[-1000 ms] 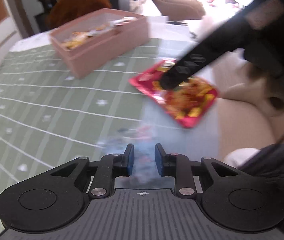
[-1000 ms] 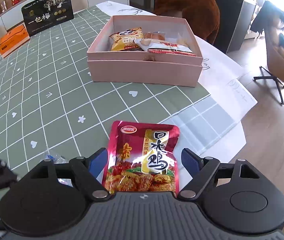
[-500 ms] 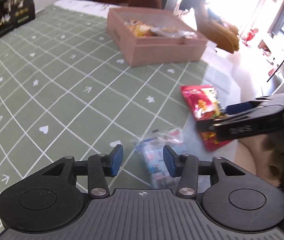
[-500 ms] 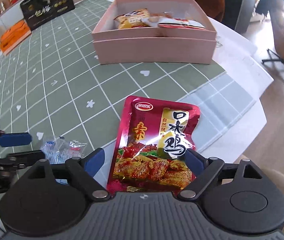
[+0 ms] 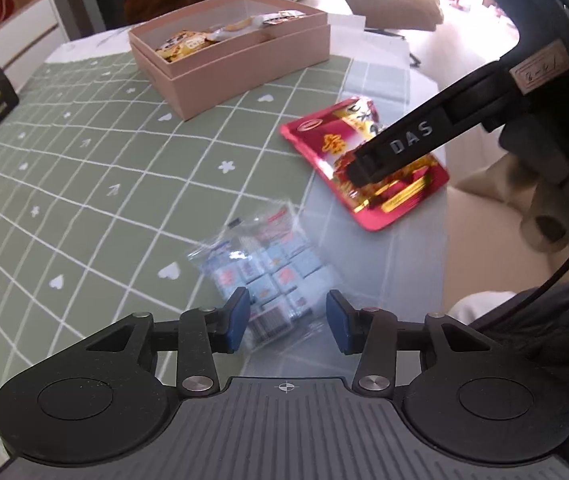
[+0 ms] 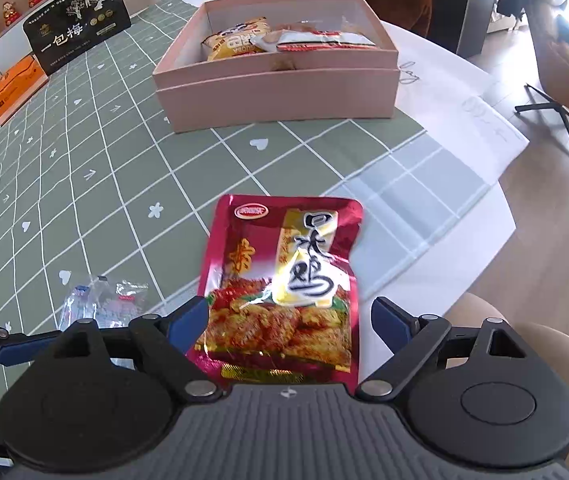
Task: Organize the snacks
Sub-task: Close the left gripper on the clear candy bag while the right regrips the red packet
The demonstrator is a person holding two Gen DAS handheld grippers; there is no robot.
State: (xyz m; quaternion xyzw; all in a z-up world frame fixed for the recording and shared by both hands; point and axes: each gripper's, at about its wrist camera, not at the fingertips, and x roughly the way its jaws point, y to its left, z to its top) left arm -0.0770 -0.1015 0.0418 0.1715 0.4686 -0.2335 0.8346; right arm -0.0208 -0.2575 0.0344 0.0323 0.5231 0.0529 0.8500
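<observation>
Table [image 6: 84,208] under a green checked cloth fills the space ahead of both my hand-held grippers, its near right edge dropping off just past my right one. Pink box [image 6: 276,92] sits well ahead of both, lid off and nested under it, with a yellow snack pack [image 6: 236,42] and a white-and-red pack [image 6: 320,40] lying inside. Black gift box [image 6: 78,22] stands far ahead to the left of my right hand-held gripper, an orange box [image 6: 14,86] beside it, closer to me and further left.

Red chicken snack pouch [image 6: 284,284] lies flat on the table, its near end between the fingers of my right hand-held gripper [image 6: 290,320]. Jaws here are wide and have just been opening; the left pad is right at the pouch edge, the right pad stands clear, no squeeze on it. From the left wrist view that same pouch [image 5: 360,168] is ahead and to the right, with one black finger [image 5: 400,152] of the right hand-held gripper over it.

Clear bag of small blue-white candies [image 5: 268,268] lies flat just ahead of my left hand-held gripper [image 5: 288,322], its near end reaching in between the blue pads. Jaws about half apart, they have just been opening, pads not pressing the bag. In the right wrist view the bag [image 6: 104,300] is just left of my right hand-held gripper.
</observation>
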